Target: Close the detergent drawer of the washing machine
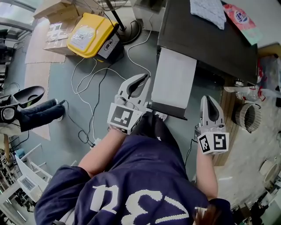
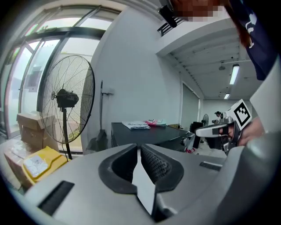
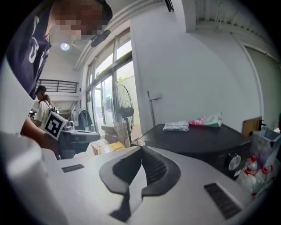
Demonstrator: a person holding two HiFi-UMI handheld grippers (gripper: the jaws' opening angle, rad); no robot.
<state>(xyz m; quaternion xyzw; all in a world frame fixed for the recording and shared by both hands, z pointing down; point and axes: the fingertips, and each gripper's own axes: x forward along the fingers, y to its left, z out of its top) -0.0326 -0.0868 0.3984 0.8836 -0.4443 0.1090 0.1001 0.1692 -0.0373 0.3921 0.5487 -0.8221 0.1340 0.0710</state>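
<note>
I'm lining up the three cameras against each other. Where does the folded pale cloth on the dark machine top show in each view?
Head view: the folded cloth is at the top edge, right of centre, on the dark machine top.
Left gripper view: the cloth is near the middle, small and far off.
Right gripper view: the cloth is right of centre, at mid-height.
Shared landmark: the pink-and-green packet lying beside the cloth.

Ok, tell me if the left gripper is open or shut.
Shut: in its own view the left gripper shows both jaws meeting at the tips, nothing between them.
</note>
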